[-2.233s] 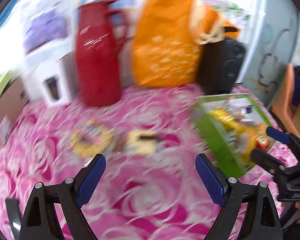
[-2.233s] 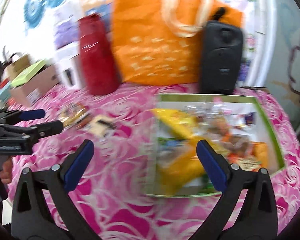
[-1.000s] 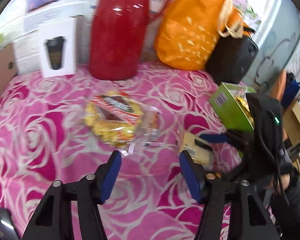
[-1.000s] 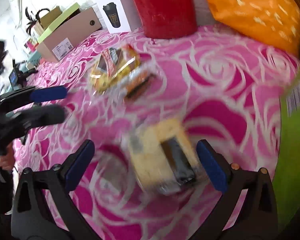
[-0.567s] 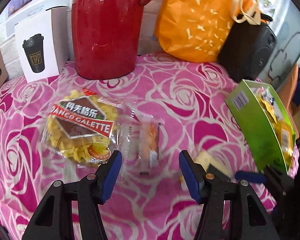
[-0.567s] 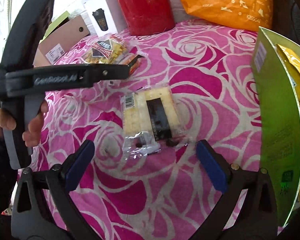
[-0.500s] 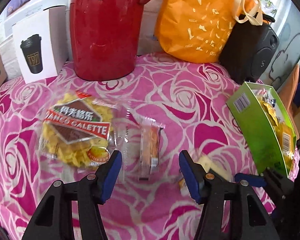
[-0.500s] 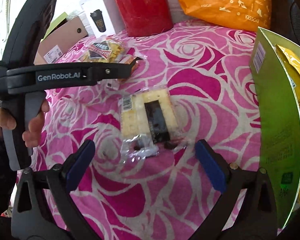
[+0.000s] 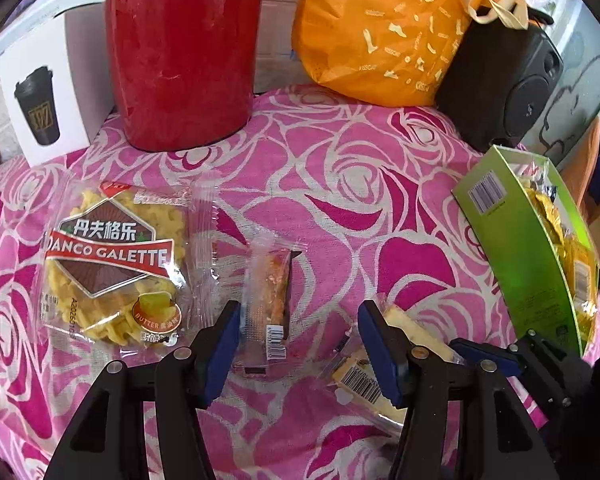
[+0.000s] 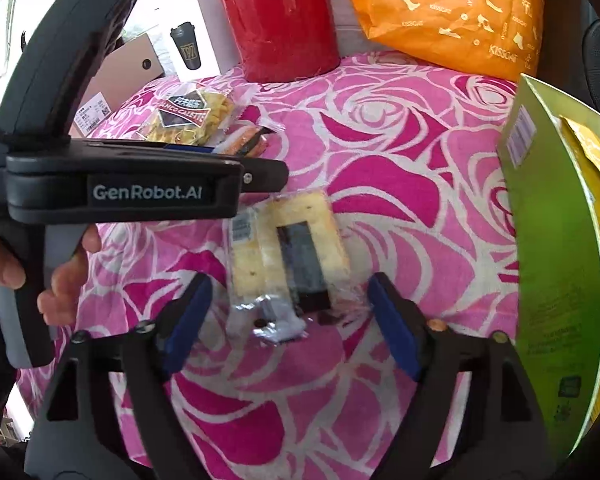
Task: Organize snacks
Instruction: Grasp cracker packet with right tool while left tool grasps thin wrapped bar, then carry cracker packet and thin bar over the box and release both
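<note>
Left wrist view. We see the left gripper [image 9: 298, 338] with its jaws spread wide and nothing clamped, low over the pink rose tablecloth [image 9: 380, 184]. We take the red jug [image 9: 184, 52] as landmark. The small orange snack bar [image 9: 268, 300], in a clear wrapper, lies well in front of the jug; its near end sits between the two blue pads, closer to the left pad [image 9: 220, 352], and we cannot tell whether it touches. The galette packet [image 9: 112, 264], labelled "DANCO GALETTE", lies flat in front of the jug and to its left, outside the left pad. The cake slice packet [image 9: 384, 356] lies in front of the jug and to its right, partly hidden behind the right pad. The green snack box [image 9: 516, 256] stands far to the jug's right, open, with yellow wrapped snacks inside. The orange bag [image 9: 384, 32] stands just right of the jug, and the black speaker [image 9: 500, 76] beyond that. The right gripper's blue tip shows at lower right, beside the cake slice packet.

Right wrist view. The right gripper [image 10: 288, 320] is open wide and empty. The cake slice packet [image 10: 288, 264] lies well in front of the red jug [image 10: 276, 16], on the cloth, its near end between the pads and its far end ahead of them. The left gripper's body [image 10: 120, 192] crosses the left of the frame, held by a hand [image 10: 60, 276]. The green snack box [image 10: 556, 264] stands to the jug's right, beside the right finger.
</note>
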Demonstrator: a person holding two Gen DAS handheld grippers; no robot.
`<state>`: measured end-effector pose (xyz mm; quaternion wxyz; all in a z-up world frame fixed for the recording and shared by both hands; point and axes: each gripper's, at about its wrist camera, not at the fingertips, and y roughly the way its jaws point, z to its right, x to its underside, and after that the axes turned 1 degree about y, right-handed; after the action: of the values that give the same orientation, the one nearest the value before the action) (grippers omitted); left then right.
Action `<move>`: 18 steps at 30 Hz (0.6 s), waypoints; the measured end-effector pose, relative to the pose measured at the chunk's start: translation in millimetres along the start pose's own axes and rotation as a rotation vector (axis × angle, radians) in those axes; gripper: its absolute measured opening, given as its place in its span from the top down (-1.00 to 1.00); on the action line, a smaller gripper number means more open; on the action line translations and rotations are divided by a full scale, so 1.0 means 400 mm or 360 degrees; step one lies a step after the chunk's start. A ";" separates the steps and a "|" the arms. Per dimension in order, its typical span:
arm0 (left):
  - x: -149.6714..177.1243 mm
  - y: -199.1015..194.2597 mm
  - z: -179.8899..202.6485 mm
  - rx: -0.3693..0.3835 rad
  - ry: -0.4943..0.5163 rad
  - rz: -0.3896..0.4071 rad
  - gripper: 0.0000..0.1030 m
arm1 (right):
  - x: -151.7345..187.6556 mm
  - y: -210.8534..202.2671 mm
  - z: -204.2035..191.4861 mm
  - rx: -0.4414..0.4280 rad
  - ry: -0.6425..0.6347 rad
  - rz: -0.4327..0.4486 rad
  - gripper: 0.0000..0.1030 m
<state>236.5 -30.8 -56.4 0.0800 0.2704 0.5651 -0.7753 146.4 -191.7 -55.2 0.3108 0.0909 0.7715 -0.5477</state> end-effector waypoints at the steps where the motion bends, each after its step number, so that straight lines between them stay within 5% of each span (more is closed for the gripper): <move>1: 0.001 -0.002 -0.007 0.0011 -0.0028 0.0004 -0.18 | -0.004 0.007 -0.005 0.0006 -0.0016 0.0007 -0.69; 3: 0.001 -0.003 -0.017 0.0020 -0.0066 0.0011 -0.17 | -0.005 0.017 -0.011 0.0053 -0.0052 0.0025 -0.65; 4: 0.001 0.001 -0.020 0.0004 -0.0065 0.0014 -0.06 | -0.004 0.023 -0.015 0.0101 -0.0071 0.0028 -0.32; 5: 0.002 0.006 -0.018 -0.0048 -0.0034 0.0014 0.60 | -0.003 0.024 -0.022 0.0186 -0.0108 0.0042 -0.22; 11: 0.018 -0.041 -0.036 -0.0017 -0.0128 0.0050 0.63 | 0.016 -0.043 -0.013 0.0128 -0.0021 0.0076 -0.16; 18: 0.009 -0.180 0.047 0.0094 -0.0030 0.0210 0.63 | 0.036 -0.191 -0.015 0.0101 0.0031 0.0269 -0.16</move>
<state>196.2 -22.4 6.0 0.1282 0.3021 0.5220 -0.7872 96.1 -218.3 -2.0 0.3453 0.1707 0.7463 -0.5428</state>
